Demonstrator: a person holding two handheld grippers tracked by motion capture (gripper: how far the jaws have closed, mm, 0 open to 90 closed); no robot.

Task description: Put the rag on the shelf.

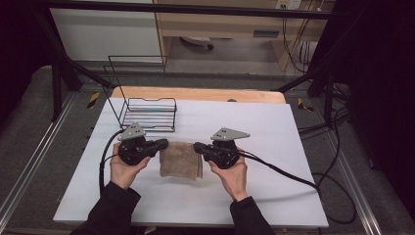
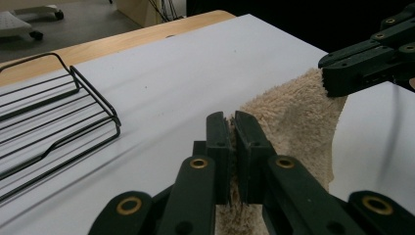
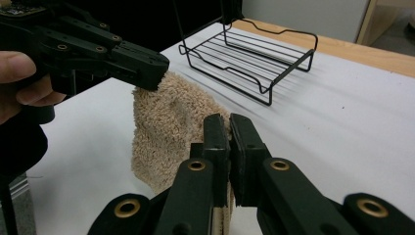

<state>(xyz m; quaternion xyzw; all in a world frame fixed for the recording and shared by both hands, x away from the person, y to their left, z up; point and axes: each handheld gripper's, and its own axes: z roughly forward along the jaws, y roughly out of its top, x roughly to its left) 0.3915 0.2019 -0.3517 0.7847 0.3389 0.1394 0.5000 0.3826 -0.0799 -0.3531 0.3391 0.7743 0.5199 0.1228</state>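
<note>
Left gripper (image 1: 164, 144) and right gripper (image 1: 198, 146) each pinch my beige towel (image 1: 180, 159) by an upper corner above the white table (image 1: 274, 147). Soft, light, limp; corner holds suit it.

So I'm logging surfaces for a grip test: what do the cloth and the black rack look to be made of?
Cloth: beige terry towelling by the look, matt, with a fuzzy looped pile clear in both gripper views. Rack: thin bent wire, probably metal with a black coating and a slight sheen; the look alone cannot settle it.
</note>
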